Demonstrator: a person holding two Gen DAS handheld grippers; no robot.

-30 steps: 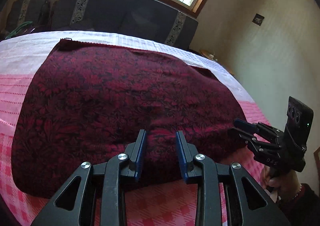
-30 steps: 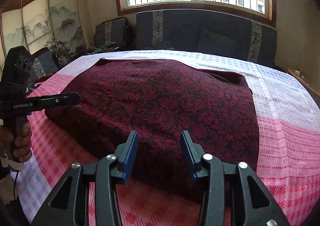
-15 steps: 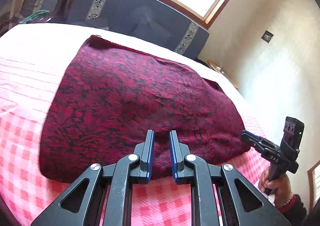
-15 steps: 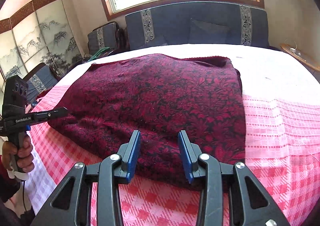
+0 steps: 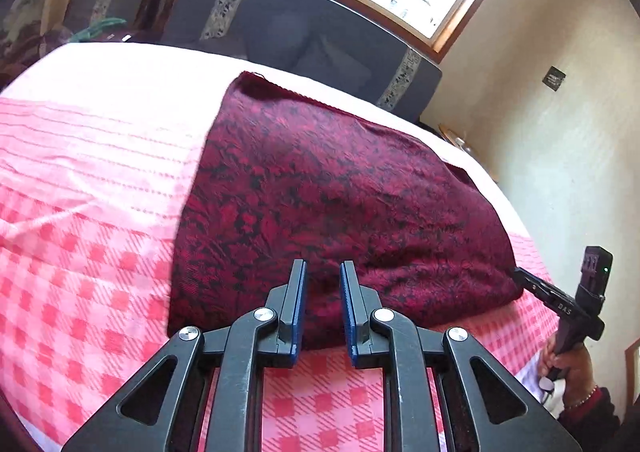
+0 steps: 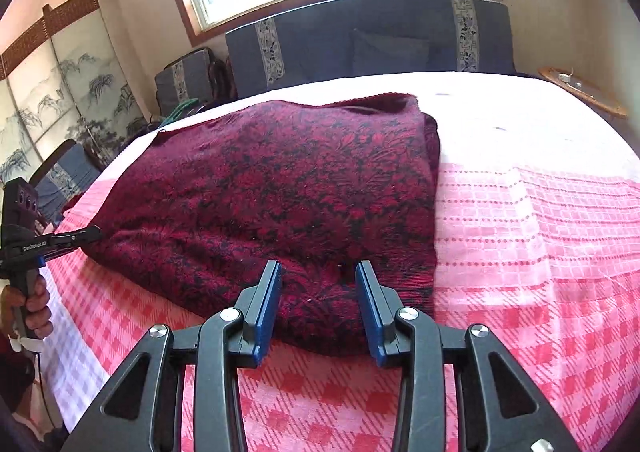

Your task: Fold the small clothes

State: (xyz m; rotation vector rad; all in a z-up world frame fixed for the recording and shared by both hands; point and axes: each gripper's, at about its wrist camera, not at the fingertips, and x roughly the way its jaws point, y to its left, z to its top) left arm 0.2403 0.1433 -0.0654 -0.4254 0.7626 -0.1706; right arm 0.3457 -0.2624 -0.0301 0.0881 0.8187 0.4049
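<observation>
A dark red flowered cloth (image 5: 340,192) lies folded flat on the pink checked bed cover (image 5: 100,252). My left gripper (image 5: 323,264) hovers over the cloth's near edge. Its jaws stand a narrow slit apart and are opening; cloth shows in the gap, but the pads do not press on it. Over the near right part of the cloth (image 6: 280,192), my right gripper (image 6: 318,264) is open wider, the fabric lying under and between its fingers unpinched. Each gripper also shows in the other's view, its tips at a near corner: the right gripper (image 5: 520,274) and the left gripper (image 6: 94,231).
A dark padded headboard (image 5: 300,32) and a window close off the far side of the bed. A painted folding screen (image 6: 60,92) stands at the left, a small wooden shelf (image 6: 580,88) at the right. A person's hands (image 5: 568,368) hold the gripper handles.
The left jaws narrowed from a wide gap to a slit, then widened a little. Both grippers slid sideways along the near edge, away from each other. The cloth stays in place.
</observation>
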